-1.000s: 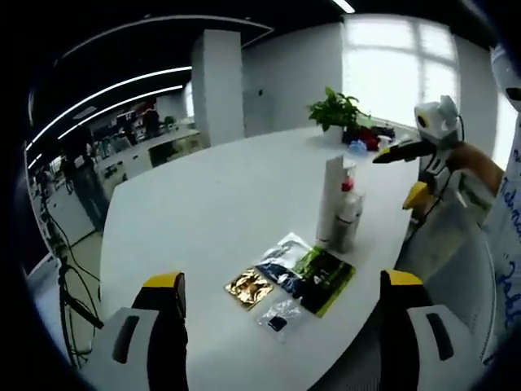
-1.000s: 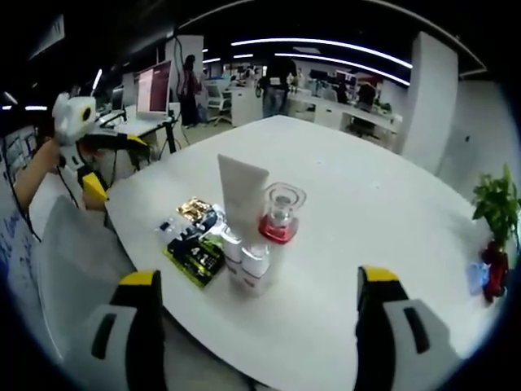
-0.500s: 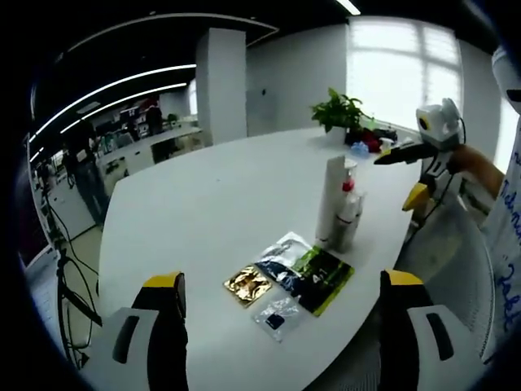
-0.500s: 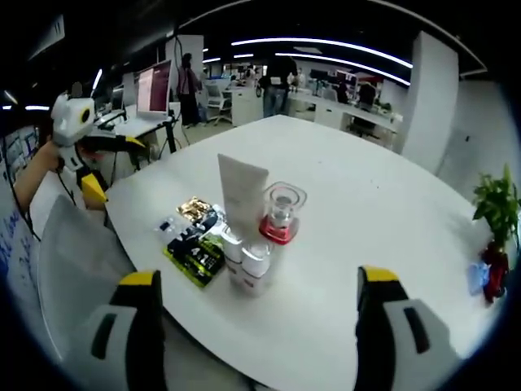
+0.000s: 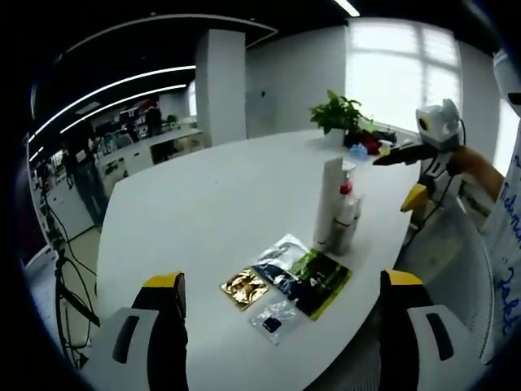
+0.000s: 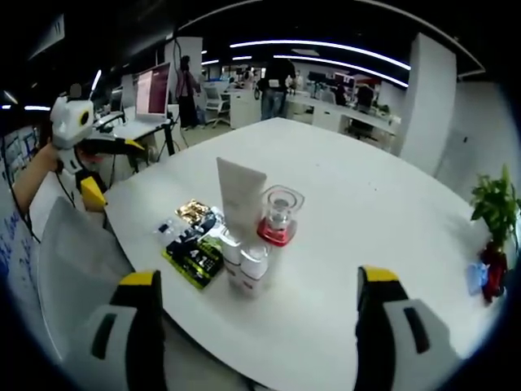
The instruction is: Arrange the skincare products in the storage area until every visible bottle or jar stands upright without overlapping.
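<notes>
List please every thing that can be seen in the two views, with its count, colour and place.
table: one, white, rounded, carries everything.
tube: one, white, upright on its cap, near the table edge.
clear bottle: one, transparent with red collar, upright beside the tube.
small bottles: apparently two, white, upright in front of the tube.
sachets: several, flat; gold, dark, green, clear; beside the bottles.
potted plant: one, green, far table end.
left gripper: yellow-tipped jaws apart, above the table edge.
right gripper: yellow-tipped jaws apart, facing the bottles.

Bare white table [image 6: 358, 212] lies open all round the bottle cluster [image 6: 252, 232], with flat sachets [image 6: 194, 240] just beside it
</notes>
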`<state>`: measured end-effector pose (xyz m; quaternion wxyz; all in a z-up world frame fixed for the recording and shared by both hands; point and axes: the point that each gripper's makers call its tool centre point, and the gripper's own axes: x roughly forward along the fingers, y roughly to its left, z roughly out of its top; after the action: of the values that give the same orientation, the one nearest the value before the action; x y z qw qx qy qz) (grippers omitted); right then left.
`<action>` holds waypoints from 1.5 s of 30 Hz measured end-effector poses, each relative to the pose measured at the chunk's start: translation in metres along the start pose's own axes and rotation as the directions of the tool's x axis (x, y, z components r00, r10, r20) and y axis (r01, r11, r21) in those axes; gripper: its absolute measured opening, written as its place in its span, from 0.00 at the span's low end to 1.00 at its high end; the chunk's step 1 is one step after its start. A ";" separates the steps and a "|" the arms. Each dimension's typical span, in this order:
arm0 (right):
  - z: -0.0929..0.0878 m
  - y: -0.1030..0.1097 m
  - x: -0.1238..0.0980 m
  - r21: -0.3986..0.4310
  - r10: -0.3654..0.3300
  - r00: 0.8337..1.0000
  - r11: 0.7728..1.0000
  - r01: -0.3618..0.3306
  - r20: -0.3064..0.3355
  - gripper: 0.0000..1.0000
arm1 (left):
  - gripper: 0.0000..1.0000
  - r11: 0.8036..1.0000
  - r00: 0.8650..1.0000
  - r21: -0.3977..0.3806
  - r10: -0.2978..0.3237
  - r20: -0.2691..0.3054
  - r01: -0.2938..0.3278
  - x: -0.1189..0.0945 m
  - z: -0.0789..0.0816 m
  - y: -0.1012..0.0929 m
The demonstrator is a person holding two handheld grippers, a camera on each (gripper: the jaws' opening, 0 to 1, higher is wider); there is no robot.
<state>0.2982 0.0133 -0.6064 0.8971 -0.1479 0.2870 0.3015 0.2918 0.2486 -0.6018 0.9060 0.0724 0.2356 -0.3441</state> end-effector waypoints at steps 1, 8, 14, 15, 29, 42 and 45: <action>0.000 0.000 0.000 0.001 0.001 1.000 1.000 -0.001 0.001 1.00 | 0.97 1.000 1.000 0.000 0.000 0.001 0.000 0.000 0.000 0.000; 0.000 0.000 -0.001 0.010 -0.001 1.000 1.000 0.001 0.008 1.00 | 0.97 1.000 1.000 0.004 0.002 -0.004 -0.002 -0.001 0.001 -0.001; -0.001 0.000 0.000 0.012 0.002 1.000 1.000 -0.002 0.008 1.00 | 0.97 1.000 1.000 0.003 0.008 0.006 -0.008 -0.002 0.004 -0.003; -0.001 0.000 0.000 0.014 0.001 1.000 1.000 -0.002 0.009 1.00 | 0.97 1.000 1.000 -0.003 0.009 0.010 -0.009 -0.002 0.005 -0.003; 0.001 0.000 0.000 0.024 0.005 1.000 1.000 -0.006 0.023 1.00 | 0.97 0.999 0.999 -0.018 0.032 0.008 -0.032 -0.005 0.003 -0.001; 0.001 0.002 0.001 0.019 0.013 1.000 1.000 -0.013 0.018 1.00 | 0.97 0.998 0.998 -0.038 0.054 0.023 -0.053 -0.011 0.001 0.001; 0.001 0.002 0.001 0.018 0.010 1.000 1.000 -0.010 0.018 1.00 | 0.97 0.998 0.998 -0.042 0.056 0.016 -0.056 -0.012 -0.002 0.001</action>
<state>0.2983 0.0158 -0.6060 0.8995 -0.1357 0.2822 0.3049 0.2841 0.2575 -0.5977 0.9186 0.0571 0.2326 -0.3142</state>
